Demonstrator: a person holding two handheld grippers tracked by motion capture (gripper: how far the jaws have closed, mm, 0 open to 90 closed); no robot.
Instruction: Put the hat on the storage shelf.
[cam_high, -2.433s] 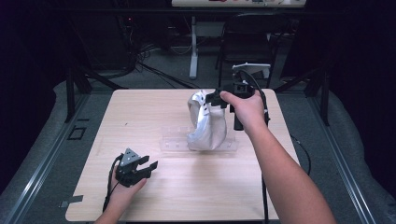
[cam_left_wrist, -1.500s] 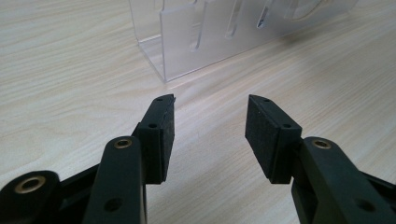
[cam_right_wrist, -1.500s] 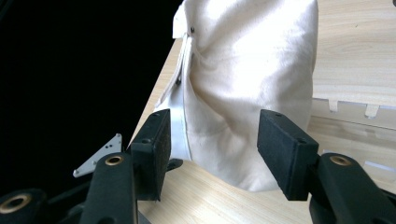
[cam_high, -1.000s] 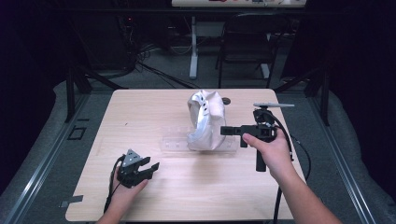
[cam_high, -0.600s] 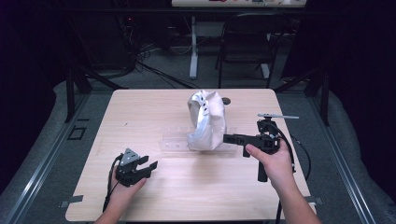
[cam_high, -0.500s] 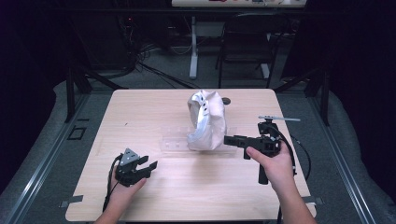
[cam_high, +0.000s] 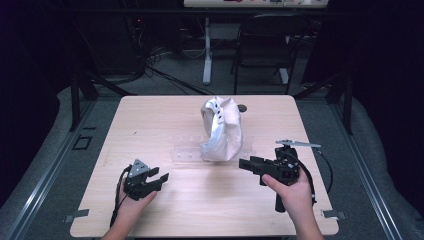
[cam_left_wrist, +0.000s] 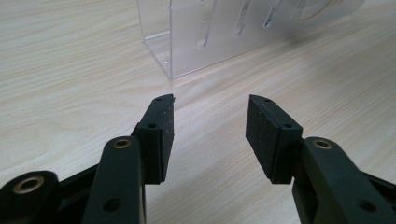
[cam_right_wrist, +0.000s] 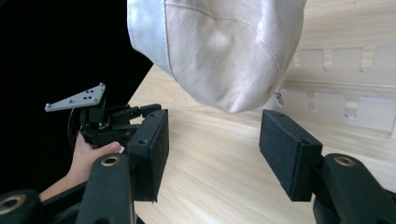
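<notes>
The left tongs (cam_high: 161, 179) are held low over the near left part of the table (cam_high: 150, 120), their jaws parted about halfway with nothing between the pads (cam_left_wrist: 161, 135), which are aimed at the end of a clear plastic rack (cam_left_wrist: 224, 32). The right tongs (cam_high: 245, 164) are seen at the near right, jaws spread wide and empty (bare wood is seen in the gap), pointed at a white cap (cam_high: 221, 129). The cap is propped upright on the rack at mid-table, just beyond the right pads (cam_right_wrist: 289, 154) and untouched.
</notes>
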